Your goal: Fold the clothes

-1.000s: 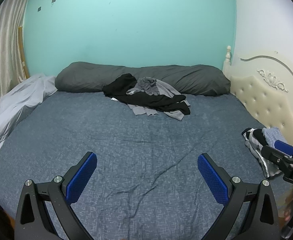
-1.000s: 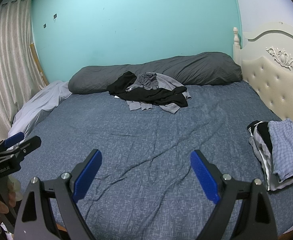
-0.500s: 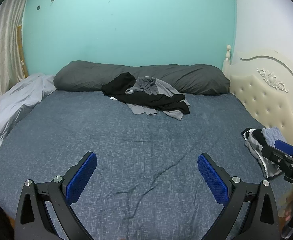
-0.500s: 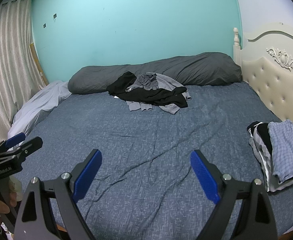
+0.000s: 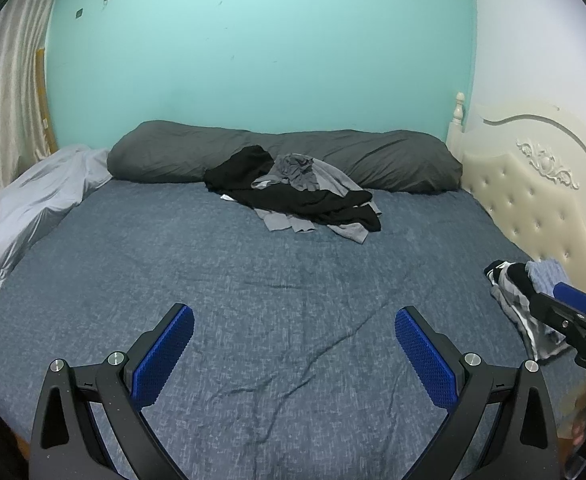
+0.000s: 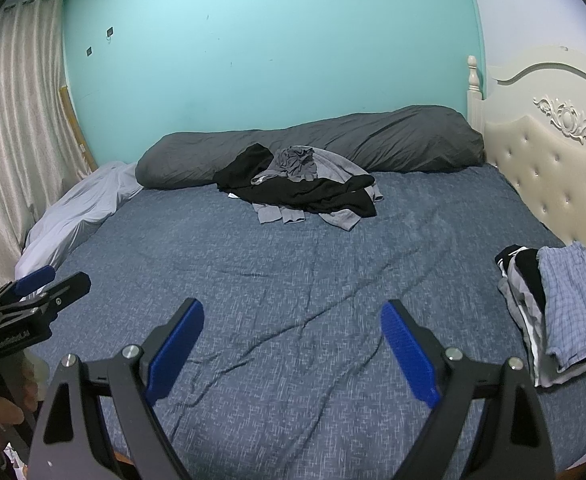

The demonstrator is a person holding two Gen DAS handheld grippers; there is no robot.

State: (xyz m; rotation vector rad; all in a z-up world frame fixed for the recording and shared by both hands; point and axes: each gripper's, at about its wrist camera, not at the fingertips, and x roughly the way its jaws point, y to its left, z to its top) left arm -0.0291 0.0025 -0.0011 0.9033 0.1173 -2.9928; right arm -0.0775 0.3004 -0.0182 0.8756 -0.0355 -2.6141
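A folded stack point(image 6: 561, 312) is seen at the bed's point(image 5: 253, 280) right edge. An unfolded heap point(image 5: 297, 196) is left near the far edge. The left gripper point(image 5: 294, 344) and right gripper point(image 6: 292, 340) are held wide, empty.

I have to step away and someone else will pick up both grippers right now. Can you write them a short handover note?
Left hand-held gripper: open, empty, over the near part of the bed.
Right hand-held gripper: open, empty, likewise over the near bed.
Unfolded pile of black and grey clothes: far side of the bed, against the long dark pillow.
Folded stack, blue checked piece on top: right edge of the bed, by the headboard.
Done: that stack appears finished.
Left: fold every piece in the far pile, then add them to the stack.
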